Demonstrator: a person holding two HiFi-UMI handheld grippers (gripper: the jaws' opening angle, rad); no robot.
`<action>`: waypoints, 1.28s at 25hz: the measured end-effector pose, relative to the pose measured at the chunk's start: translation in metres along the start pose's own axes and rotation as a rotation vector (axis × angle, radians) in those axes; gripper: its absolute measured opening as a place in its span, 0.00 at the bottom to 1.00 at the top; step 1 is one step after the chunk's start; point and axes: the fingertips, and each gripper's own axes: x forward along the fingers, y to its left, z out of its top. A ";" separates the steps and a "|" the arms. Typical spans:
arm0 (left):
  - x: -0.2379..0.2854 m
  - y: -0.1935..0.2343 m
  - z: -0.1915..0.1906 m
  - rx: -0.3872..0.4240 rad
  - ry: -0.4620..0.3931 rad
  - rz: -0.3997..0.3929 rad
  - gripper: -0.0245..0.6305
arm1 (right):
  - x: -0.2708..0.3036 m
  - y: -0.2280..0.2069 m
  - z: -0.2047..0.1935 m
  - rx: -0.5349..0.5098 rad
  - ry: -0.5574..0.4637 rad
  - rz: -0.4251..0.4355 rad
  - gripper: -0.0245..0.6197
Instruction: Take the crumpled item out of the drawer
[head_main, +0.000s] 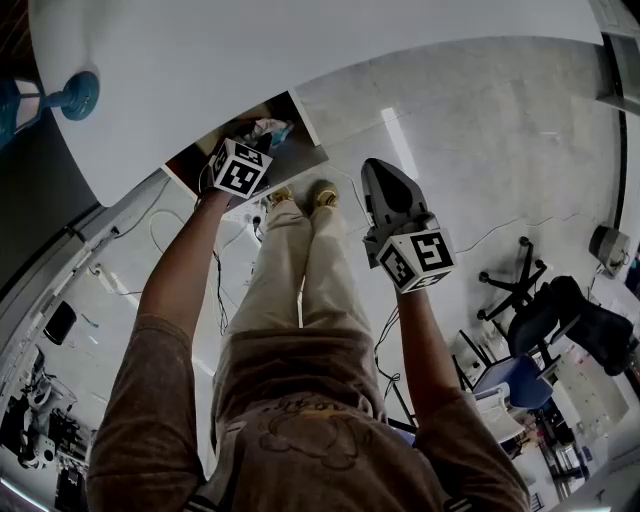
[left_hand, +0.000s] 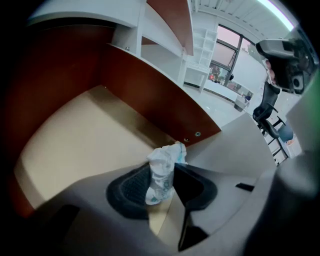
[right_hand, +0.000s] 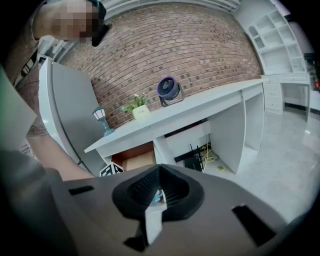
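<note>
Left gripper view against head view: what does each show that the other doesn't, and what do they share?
Only the left gripper view: the left gripper closed on the crumpled wrapper, and the drawer with its bare tan floor and reddish-brown walls. Only the head view: the right gripper held clear of the drawer, the person's legs, the blue lamp on the white desk. Both: the open drawer and the crumpled wrapper at it.

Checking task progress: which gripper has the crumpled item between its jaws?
The left gripper: its jaws pinch the crumpled item inside the open drawer. The right gripper hangs away from the drawer with nothing between its jaws.
</note>
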 end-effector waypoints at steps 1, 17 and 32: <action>-0.001 0.001 0.000 -0.003 0.002 0.008 0.25 | -0.001 -0.001 0.000 0.000 0.001 0.004 0.03; -0.087 -0.018 0.044 -0.133 -0.128 0.119 0.20 | -0.028 0.003 0.043 -0.058 -0.016 0.072 0.03; -0.227 -0.042 0.139 -0.171 -0.339 0.166 0.19 | -0.071 0.038 0.124 -0.158 -0.081 0.153 0.03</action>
